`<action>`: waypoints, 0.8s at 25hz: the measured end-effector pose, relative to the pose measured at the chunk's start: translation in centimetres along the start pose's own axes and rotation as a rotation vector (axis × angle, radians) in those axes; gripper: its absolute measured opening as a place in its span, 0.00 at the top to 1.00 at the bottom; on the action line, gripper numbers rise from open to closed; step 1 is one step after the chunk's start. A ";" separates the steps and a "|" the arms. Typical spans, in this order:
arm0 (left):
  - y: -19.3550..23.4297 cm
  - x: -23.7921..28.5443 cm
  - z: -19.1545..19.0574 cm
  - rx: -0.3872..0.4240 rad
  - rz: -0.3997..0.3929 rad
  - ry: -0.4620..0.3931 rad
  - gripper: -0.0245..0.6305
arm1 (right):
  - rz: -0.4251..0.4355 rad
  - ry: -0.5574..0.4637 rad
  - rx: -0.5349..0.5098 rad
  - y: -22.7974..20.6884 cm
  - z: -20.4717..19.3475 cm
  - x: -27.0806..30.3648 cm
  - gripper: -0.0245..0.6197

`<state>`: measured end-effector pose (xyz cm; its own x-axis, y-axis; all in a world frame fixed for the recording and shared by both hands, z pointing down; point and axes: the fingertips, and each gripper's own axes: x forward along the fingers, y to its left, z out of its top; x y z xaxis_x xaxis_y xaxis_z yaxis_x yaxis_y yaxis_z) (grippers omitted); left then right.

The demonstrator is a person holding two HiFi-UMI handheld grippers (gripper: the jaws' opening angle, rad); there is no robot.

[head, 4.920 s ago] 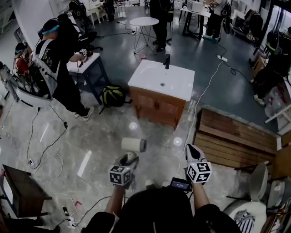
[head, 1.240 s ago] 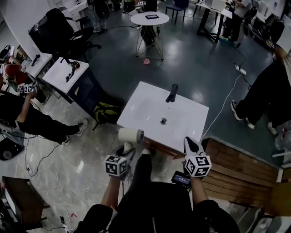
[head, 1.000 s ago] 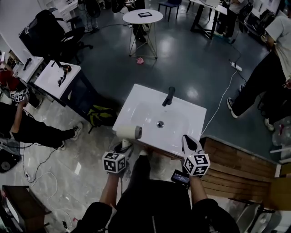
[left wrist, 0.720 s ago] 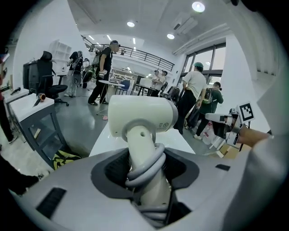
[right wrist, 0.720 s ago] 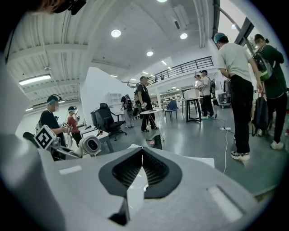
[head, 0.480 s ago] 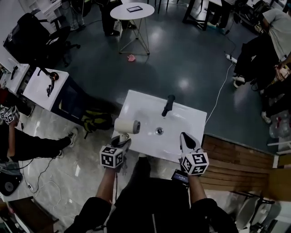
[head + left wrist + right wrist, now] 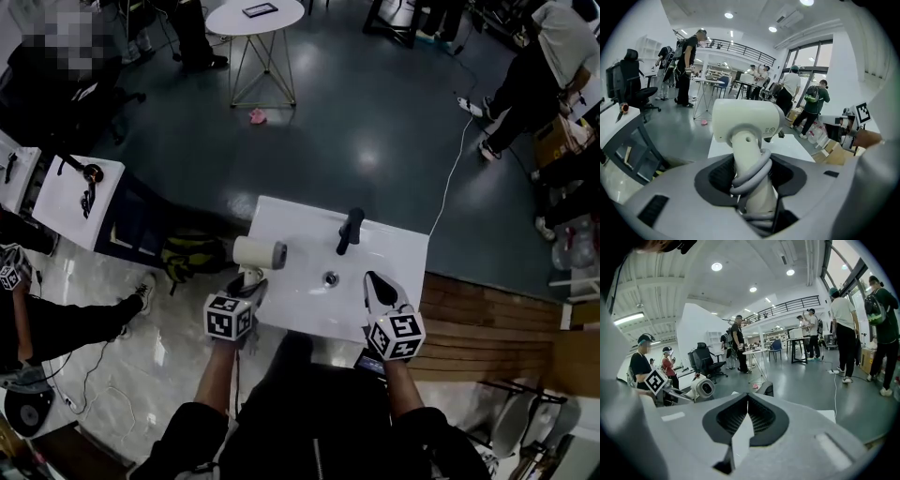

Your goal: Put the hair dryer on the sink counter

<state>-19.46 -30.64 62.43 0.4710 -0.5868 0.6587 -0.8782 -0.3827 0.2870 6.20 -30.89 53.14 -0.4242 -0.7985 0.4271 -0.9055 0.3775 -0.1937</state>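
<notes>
hair dryer (image 7: 260, 253) is hanging over the near-left part of the sink table (image 7: 398, 253) now, still in the air and not set down.

what's changed: a few seconds back the sink was sitting well ahead of me across the floor (image 7: 375, 122). over the last second it's been sliding in under both hands, and now its near edge is running right below them. so the approach is basically done, and i'm judging that only the lowering and release are left.

left gripper (image 7: 247, 284): jaws are clamping on the dryer's handle and standing wide around it, with the grey cord (image 7: 752, 173) wound round the handle between the pads. the barrel is sticking up above the jaws and lying roughly level. its open end is pointing right, toward the faucet (image 7: 349, 230).

right gripper (image 7: 375, 284): jaws are sitting together with nothing between them. it's hovering over the near-right part of the table, just beside the drain (image 7: 330, 278), and doing no work.

what i'm reading from this: there's flat white surface left of the basin under the dryer, so that's the likely drop spot. it's close to the left edge though, so i'm wanting the body placed further in from that edge before i open. the coiled cord could also be snagging on the pads as they come off.
</notes>
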 end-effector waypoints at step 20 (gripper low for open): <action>4.5 6.5 2.5 0.024 -0.031 0.079 0.67 | -0.070 0.079 0.043 -1.6 -0.9 4.2 0.96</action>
<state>-20.14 -37.97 66.24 0.4891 -0.5164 0.7029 -0.8606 -0.4171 0.2924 5.85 -34.36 56.02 -0.3597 -0.7823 0.5086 -0.9331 0.3004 -0.1979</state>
